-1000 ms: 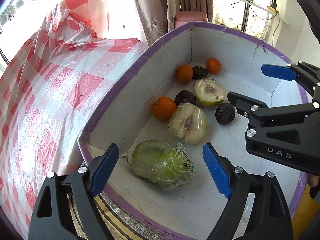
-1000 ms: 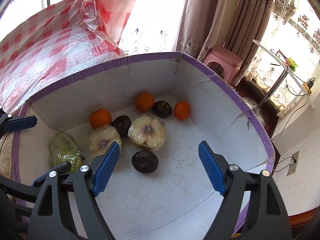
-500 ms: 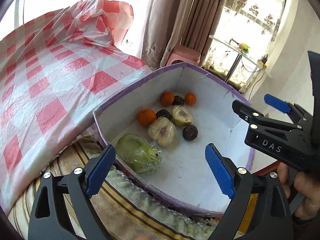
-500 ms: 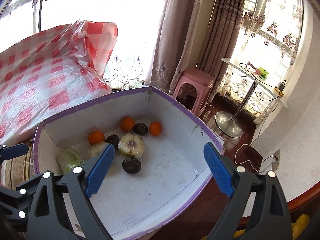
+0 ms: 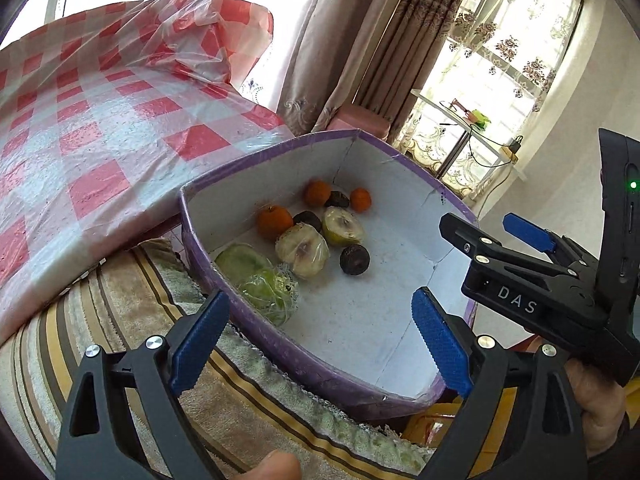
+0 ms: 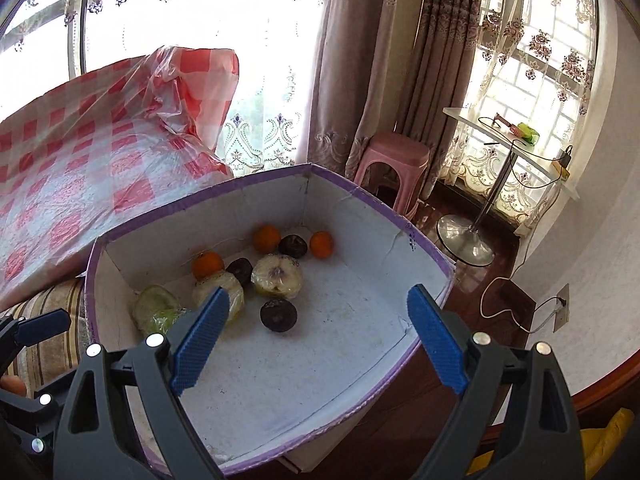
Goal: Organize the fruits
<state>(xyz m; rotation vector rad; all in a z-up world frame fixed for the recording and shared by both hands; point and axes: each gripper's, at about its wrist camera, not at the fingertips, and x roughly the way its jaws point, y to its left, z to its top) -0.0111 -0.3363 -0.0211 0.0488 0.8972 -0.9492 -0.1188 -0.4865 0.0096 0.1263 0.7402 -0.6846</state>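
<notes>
- At the centre of the left wrist view, inside the white cardboard box with a purple rim [image 5: 280, 344], the fruit lies bunched toward the far left corner: three small round oranges [image 5: 274, 221], dark wrinkled round fruits [image 5: 354, 259], pale cut halves in clear film [image 5: 303, 249] and a green wrapped piece [image 5: 269, 292] against the near wall.
- Grouped like this, the fruit looks largely gathered, so the sorting seems close to done.
- Lower in the frame, the left gripper [image 5: 320, 338] is empty with its jaws opening; the right gripper [image 6: 316, 340] is spread wide, grasping nothing.
- Below the box lies a striped towel-like cloth [image 5: 120, 300]; a red-and-white checked plastic sheet [image 5: 100, 120] fills the upper left.
- Beyond, a pink plastic stool [image 6: 394, 172] stands before the beige patterned curtains [image 6: 352, 60].
</notes>
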